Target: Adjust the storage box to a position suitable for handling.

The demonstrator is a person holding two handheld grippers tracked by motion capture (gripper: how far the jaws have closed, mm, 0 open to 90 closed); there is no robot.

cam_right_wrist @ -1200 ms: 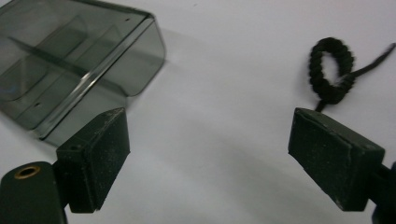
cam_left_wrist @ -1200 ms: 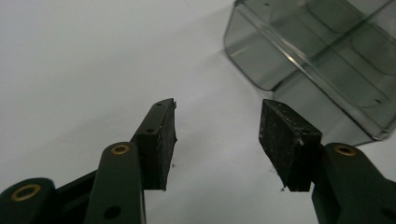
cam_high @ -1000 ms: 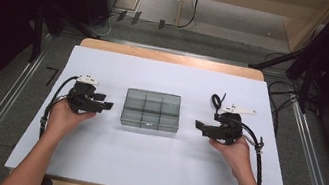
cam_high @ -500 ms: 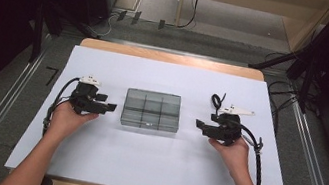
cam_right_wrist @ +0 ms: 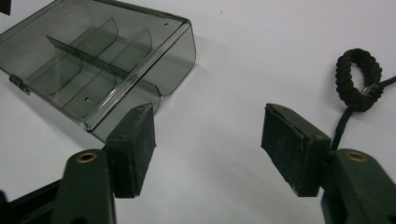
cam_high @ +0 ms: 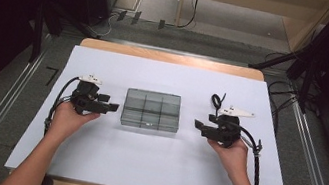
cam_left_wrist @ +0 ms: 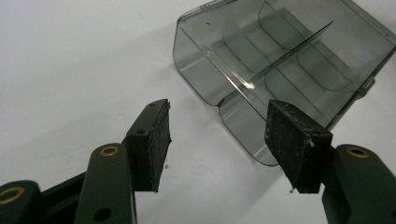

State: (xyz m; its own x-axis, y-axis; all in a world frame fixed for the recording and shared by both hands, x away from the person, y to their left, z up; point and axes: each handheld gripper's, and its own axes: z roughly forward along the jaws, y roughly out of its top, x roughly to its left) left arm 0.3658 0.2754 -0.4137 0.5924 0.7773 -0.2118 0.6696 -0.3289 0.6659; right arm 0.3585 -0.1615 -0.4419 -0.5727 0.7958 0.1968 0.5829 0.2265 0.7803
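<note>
approach step, nothing grasped yet. smoked clear compartment box lying flat at mid-sheet on the white table cover, closed as far as can be judged, lid down. left gripper just beside the box's left end, jaws pointing at it, roughly two-thirds apart, nothing between the pads; in the left gripper view the near corner of the box sits just past the right-hand pad, not touched. right gripper near the box's right end with a visible strip of cover between, jaws well apart though just now closing a little, empty; in the right gripper view the box off beyond the left-hand pad, a black braided cord loop away from the box on the other side. next move, by judgement: close the remaining gap from both ends, line pads up with the short walls or the lid edge, then pinch; likely one side to steady, the other to lift or open. box itself: grey-tinted see-through plastic, rounded corners, one long divider and curved cross dividers making six cells, all apparently bare; small latch tab on one long edge. thin, slick walls, probably prone to sliding on the cover if pushed from one end alone.
</note>
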